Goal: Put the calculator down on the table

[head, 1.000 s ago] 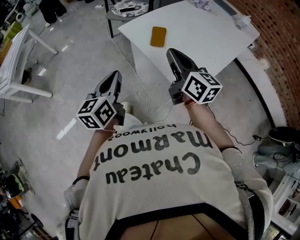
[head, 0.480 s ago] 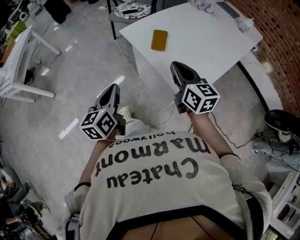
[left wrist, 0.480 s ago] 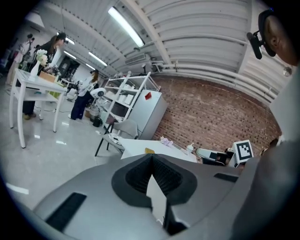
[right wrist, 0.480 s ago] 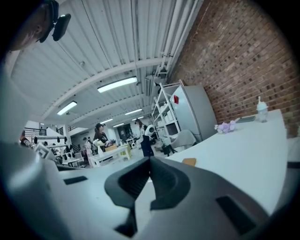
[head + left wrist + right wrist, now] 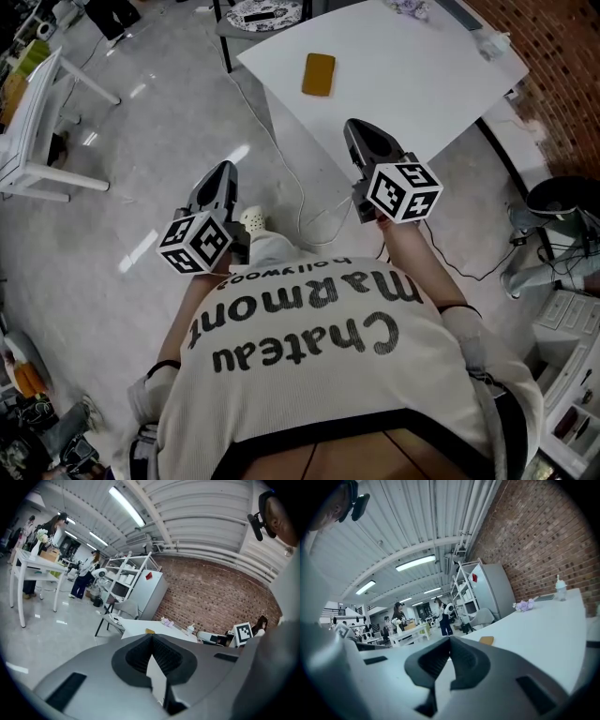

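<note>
The calculator [image 5: 318,74], a small orange-yellow slab, lies flat on the white table [image 5: 412,75] near its left edge. It also shows small and far off as the calculator [image 5: 149,631] in the left gripper view and the calculator [image 5: 486,640] in the right gripper view. My right gripper [image 5: 362,128] hangs in front of the table's near edge, shut and empty, pointing toward the table. Over the floor to the left is my left gripper [image 5: 223,170], also shut with nothing in it. Both are well short of the calculator.
A cable [image 5: 281,159] trails across the grey floor below the table. A white chair [image 5: 33,122] stands at the left, a stool with a patterned top [image 5: 262,14] behind the table. A bottle [image 5: 494,42] and purple flowers [image 5: 408,7] sit at the table's far side. A brick wall [image 5: 562,56] runs along the right.
My right gripper has sunk a little, away from the table's edge. The left gripper has barely moved. The calculator lies where it was.
</note>
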Demonstrator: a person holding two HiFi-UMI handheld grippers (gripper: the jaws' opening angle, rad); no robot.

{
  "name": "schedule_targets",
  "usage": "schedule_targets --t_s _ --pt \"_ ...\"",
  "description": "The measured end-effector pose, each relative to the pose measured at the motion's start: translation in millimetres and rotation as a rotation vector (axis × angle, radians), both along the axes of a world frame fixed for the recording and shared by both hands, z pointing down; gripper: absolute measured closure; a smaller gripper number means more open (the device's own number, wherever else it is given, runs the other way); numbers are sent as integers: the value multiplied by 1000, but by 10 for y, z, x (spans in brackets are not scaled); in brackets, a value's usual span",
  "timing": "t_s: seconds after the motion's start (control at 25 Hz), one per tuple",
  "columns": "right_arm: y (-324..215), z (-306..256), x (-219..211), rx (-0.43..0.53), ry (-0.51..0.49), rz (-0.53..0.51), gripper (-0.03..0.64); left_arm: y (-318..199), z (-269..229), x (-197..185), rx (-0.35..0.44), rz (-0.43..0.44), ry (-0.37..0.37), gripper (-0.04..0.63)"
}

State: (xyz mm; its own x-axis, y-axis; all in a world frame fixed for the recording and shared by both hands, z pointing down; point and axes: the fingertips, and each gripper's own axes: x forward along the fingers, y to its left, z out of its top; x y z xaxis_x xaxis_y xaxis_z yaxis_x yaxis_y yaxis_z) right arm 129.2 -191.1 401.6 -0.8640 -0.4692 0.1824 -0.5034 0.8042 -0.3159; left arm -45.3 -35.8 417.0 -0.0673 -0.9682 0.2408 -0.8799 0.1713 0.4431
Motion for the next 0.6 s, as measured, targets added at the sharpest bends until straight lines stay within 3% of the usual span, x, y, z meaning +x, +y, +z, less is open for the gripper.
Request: schedule_targets --t_s 0.6 --pt "-114 57 -135 -17 42 -7 612 -188 -13 -95 -5 23 0 595"
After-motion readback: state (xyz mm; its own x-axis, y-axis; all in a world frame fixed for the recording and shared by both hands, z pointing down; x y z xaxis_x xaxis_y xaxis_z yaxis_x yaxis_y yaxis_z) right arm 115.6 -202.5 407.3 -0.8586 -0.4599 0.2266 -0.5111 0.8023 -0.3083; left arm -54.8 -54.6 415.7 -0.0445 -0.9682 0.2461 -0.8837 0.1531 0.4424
